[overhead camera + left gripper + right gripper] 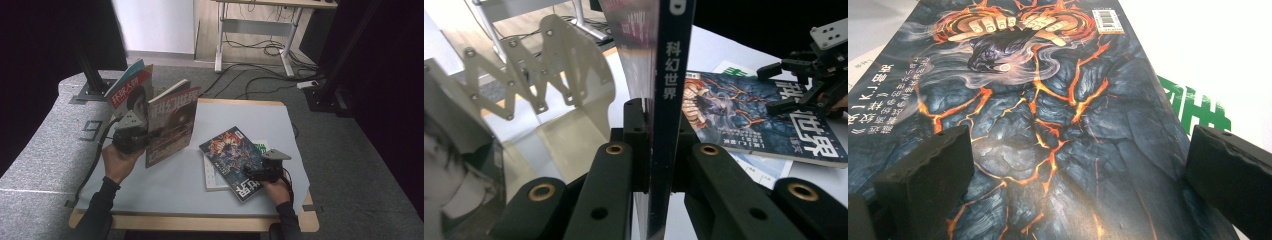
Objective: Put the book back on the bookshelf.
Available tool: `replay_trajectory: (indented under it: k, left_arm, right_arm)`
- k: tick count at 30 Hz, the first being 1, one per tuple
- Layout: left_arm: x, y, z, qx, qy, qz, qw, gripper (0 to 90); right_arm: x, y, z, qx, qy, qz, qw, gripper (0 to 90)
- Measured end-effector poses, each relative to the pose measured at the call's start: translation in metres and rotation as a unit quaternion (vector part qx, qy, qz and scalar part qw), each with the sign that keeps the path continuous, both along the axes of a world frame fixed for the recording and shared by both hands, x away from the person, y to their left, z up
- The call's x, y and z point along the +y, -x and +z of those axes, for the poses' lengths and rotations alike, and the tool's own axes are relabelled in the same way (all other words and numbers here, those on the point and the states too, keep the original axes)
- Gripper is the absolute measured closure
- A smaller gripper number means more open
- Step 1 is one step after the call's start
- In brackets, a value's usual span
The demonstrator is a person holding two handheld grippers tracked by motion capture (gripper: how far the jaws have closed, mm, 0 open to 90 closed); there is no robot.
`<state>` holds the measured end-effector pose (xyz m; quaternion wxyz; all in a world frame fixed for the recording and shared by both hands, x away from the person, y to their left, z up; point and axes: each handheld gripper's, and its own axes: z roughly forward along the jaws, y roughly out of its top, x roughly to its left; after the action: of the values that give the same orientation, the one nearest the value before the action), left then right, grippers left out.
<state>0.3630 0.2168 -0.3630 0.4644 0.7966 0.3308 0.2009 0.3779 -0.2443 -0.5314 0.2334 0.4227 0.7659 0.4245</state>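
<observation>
**Two magazines in hand, one lifted and one flat on the table**

High view, left of centre: my left gripper [131, 134] holds a magazine [172, 122] upright above the grey table mat [165, 185], its red-toned cover facing the camera. A second magazine with a red masthead [127, 90] stands just behind it, toward the upper left of the frame, the two splayed apart at the top. In the left gripper view my jaws are clamped together on the dark spine [667, 100] of the upright magazine, which runs up the middle of the frame with white characters printed along it; the pads press it from both sides.

High view, lower right: my right gripper [256, 175] rests at the near edge of a dark magazine with orange, lava-like cracks [232, 152], lying flat on the mat and tilted diagonally. It lies on top of a white booklet with green print [212, 175]. In the right gripper view my jaws stand wide apart, one at the lower left and one at the right edge of the frame, with the cracked cover [1048, 115] spread between and beyond them; the pads do not pinch it.
</observation>
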Motion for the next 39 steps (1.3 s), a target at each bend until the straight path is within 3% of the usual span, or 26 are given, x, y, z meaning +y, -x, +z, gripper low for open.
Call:
replay_trajectory:
  k: [7,13,23,39]
  left_arm:
    - [0.013,0.000,0.005,0.004,-0.002,0.015,0.9999,84.0]
    - [0.022,0.001,0.006,0.004,-0.023,0.040,0.9990,84.1]
    - [0.041,-0.006,0.007,0.008,-0.012,0.078,0.9968,84.1]
    - [0.051,-0.019,0.007,0.014,-0.012,0.119,0.9927,84.1]
  right_arm:
    - [0.000,0.000,0.000,0.000,0.000,0.000,1.0000,0.0]
    - [0.000,0.000,0.000,0.000,-0.001,0.000,1.0000,0.0]
    - [0.000,0.000,0.000,0.000,-0.001,0.000,1.0000,0.0]
    - [0.000,0.000,0.000,0.000,-0.001,0.000,1.0000,0.0]
